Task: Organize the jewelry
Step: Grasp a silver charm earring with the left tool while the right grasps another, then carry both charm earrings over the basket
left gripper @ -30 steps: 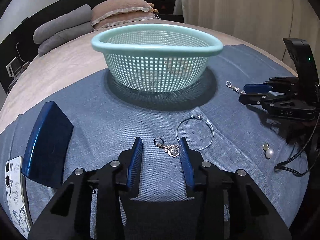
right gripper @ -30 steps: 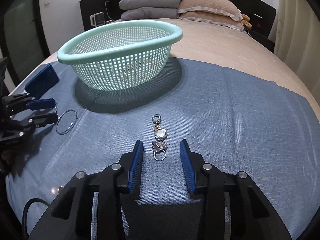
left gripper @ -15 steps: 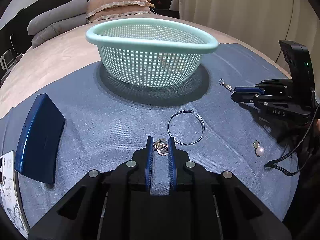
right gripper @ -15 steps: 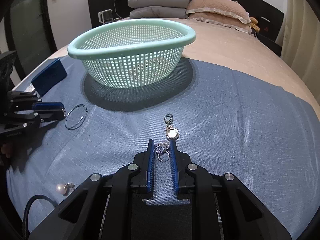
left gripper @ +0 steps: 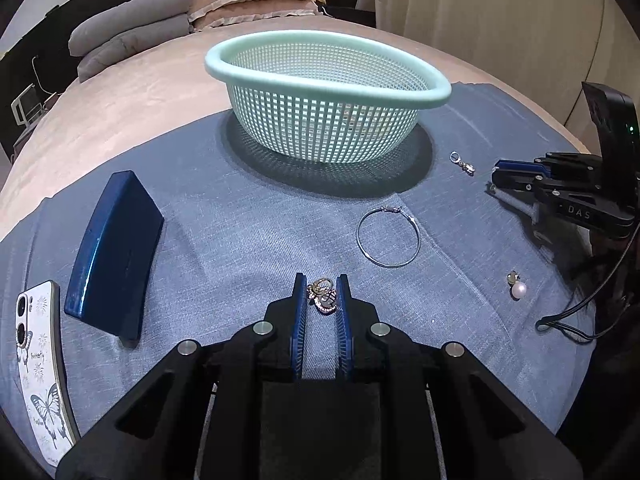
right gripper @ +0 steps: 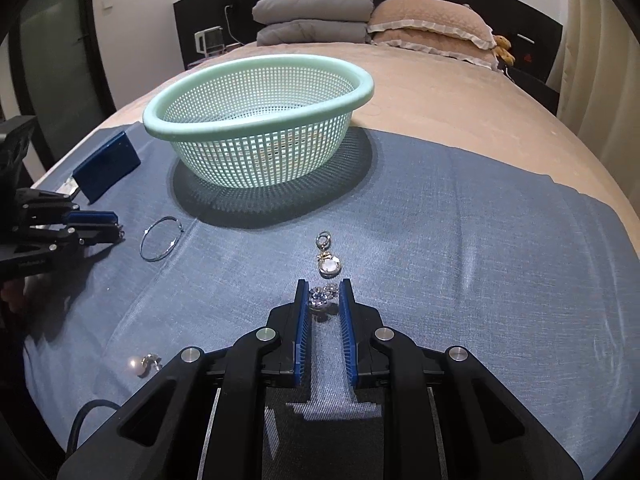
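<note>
Blue-padded left gripper (left gripper: pixel 322 294) is clamped on a gold charm (left gripper: pixel 322 300); right gripper (right gripper: pixel 323 298) is clamped on a crystal earring (right gripper: pixel 320 299), near the mint basket (right gripper: pixel 256 92).

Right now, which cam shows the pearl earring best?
Left wrist: the pearl earring lies in plain sight on the blue cloth, pearl and clasp distinct. Right wrist shows it too, but lower left near the edge, and blurrier.

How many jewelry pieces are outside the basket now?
5: a charm in the left gripper, a crystal piece in the right gripper, a hoop, a pearl earring, a clasp pendant. The basket may hide more.
</note>
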`<state>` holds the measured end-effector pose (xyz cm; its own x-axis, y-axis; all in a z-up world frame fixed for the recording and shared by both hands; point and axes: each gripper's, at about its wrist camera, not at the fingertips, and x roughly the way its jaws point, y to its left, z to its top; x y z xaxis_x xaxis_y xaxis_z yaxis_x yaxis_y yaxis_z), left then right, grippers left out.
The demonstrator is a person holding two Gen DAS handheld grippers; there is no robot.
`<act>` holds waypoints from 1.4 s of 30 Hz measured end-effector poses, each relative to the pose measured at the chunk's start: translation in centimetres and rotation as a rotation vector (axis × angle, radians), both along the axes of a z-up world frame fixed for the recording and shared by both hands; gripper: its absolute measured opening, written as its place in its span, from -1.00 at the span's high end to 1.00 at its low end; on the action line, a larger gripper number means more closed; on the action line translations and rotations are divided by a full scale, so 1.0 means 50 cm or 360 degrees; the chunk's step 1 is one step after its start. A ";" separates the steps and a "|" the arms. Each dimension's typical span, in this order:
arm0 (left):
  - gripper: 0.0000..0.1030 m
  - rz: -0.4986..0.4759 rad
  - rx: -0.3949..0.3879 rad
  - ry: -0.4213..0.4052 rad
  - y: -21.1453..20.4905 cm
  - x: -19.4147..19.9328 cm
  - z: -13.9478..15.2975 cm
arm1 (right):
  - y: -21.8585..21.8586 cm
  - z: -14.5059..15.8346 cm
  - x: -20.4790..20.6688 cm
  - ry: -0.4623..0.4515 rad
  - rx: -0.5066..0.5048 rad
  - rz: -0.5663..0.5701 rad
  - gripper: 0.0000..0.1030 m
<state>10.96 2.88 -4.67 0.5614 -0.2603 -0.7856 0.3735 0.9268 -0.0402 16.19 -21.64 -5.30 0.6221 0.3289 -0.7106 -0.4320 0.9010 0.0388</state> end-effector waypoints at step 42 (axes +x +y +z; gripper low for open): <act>0.69 -0.0102 -0.0041 -0.0133 -0.076 0.175 0.149 | 0.114 0.164 0.175 -0.0060 0.0187 0.0293 0.72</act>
<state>19.71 -0.91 2.80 0.6063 -0.3174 -0.7291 0.4349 0.9000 -0.0301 24.94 -15.96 2.91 0.5693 0.5186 -0.6380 -0.5919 0.7971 0.1198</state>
